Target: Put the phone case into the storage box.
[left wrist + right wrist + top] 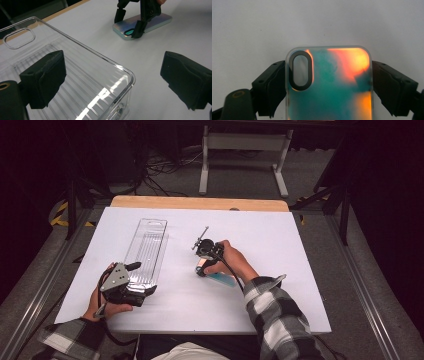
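A translucent phone case (pixel 332 85), teal with orange glow and a dark oval camera cutout, lies flat on the white table (pixel 300 270). My right gripper (pixel 329 82) straddles its top end, a pad against each long edge. The high view shows this gripper (pixel 201 268) at the table's middle, with the case (pixel 222 279) partly under the hand. A clear ribbed plastic box (pixel 146 251) lies to the left. My left gripper (pixel 112 72) stands open over the box's near corner (pixel 125 75), one jaw above the box and the other above bare table.
The white sheet covers a wooden table whose far edge (pixel 200 202) shows beyond it. Metal rails run along both sides. Behind the table, a white stand (pixel 245 150) and loose cables (pixel 160 167) sit on the floor.
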`<state>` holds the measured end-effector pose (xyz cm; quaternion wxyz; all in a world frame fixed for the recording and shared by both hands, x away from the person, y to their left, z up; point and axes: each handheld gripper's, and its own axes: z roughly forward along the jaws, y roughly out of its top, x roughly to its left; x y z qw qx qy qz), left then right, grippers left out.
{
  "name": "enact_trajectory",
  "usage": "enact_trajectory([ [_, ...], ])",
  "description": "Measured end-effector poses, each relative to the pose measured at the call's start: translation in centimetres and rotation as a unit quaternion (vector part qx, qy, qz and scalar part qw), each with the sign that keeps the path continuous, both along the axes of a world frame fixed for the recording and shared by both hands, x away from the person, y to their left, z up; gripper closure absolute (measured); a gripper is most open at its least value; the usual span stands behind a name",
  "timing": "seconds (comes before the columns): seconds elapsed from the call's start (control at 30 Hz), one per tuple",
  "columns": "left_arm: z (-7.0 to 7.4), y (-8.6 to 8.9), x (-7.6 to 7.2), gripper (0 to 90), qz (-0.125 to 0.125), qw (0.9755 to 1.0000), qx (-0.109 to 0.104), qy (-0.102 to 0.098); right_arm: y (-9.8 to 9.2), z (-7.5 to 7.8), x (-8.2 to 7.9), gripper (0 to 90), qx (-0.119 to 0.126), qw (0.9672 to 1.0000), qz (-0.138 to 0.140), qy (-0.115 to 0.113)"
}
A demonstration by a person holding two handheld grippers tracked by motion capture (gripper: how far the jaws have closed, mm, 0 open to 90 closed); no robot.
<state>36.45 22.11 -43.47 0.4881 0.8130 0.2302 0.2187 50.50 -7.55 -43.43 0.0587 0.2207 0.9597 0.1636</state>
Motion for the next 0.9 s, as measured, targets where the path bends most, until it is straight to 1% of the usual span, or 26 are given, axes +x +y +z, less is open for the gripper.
enact_trajectory([
  [0.17, 0.0, 0.0, 0.1, 7.2, 0.0, 1.0, 0.0, -0.001, -0.1, 0.0, -0.2, 17.6, 0.005, 1.0, -0.002, -0.006],
  [0.2, 0.0, -0.1, 0.1, 7.2, 0.0, 1.0, -0.001, -0.001, -0.2, 0.1, -0.2, 17.6, 0.009, 0.9998, -0.009, -0.016],
  [0.23, 0.0, -0.1, 0.1, 7.2, -0.002, 1.0, 0.0, -0.002, -0.4, 0.4, -0.3, 17.6, 0.02, 0.9995, -0.013, -0.022],
  [0.27, 0.0, -0.1, 0.1, 7.3, -0.001, 1.0, -0.001, -0.001, -0.6, 0.6, -0.3, 17.6, 0.027, 0.9993, -0.012, -0.024],
  [0.33, 0.0, -0.1, 0.1, 7.3, -0.001, 1.0, -0.001, 0.0, -1.1, 1.2, -0.5, 17.7, 0.043, 0.9982, -0.023, -0.036],
  [0.43, 0.1, -0.1, 0.1, 7.4, 0.0, 1.0, 0.0, -0.001, -1.9, 2.0, -0.9, 17.7, 0.073, 0.9954, -0.033, -0.052],
  [0.47, 0.1, -0.1, 0.1, 7.3, 0.001, 1.0, 0.0, -0.002, -2.2, 2.1, -1.1, 17.7, 0.078, 0.9945, -0.036, -0.06],
  [0.53, 0.1, -0.2, 0.1, 7.4, 0.001, 1.0, 0.0, -0.001, -2.8, 2.3, -1.5, 17.7, 0.096, 0.9919, -0.044, -0.071],
  [0.63, 0.1, -0.3, 0.1, 7.4, 0.001, 1.0, -0.001, -0.001, -3.7, 2.7, -2.2, 17.7, 0.116, 0.9876, -0.051, -0.093],
  [0.73, 0.1, -0.4, 0.1, 7.5, 0.001, 1.0, 0.001, -0.002, -4.6, 3.1, -2.8, 17.7, 0.145, 0.9809, -0.066, -0.111],
  [0.77, 0.0, -0.4, 0.2, 7.5, 0.001, 1.0, 0.001, -0.001, -5.1, 3.2, -3.1, 17.7, 0.155, 0.9778, -0.07, -0.123],
  [0.8, 0.0, -0.4, 0.2, 7.5, 0.001, 1.0, 0.001, -0.001, -5.5, 3.3, -3.3, 17.7, 0.164, 0.975, -0.076, -0.129],
  [0.83, 0.0, -0.5, 0.2, 7.5, 0.001, 1.0, 0.001, 0.0, -5.5, 3.3, -3.3, 17.7, 0.164, 0.975, -0.076, -0.129],
  [0.87, 0.0, -0.5, 0.2, 7.5, 0.002, 1.0, 0.001, -0.001, -6.0, 3.4, -3.5, 17.7, 0.177, 0.971, -0.084, -0.137],
  [0.9, 0.0, -0.5, 0.2, 7.5, 0.001, 1.0, 0.0, 0.0, -6.4, 3.5, -3.7, 17.7, 0.188, 0.968, -0.086, -0.142],
])
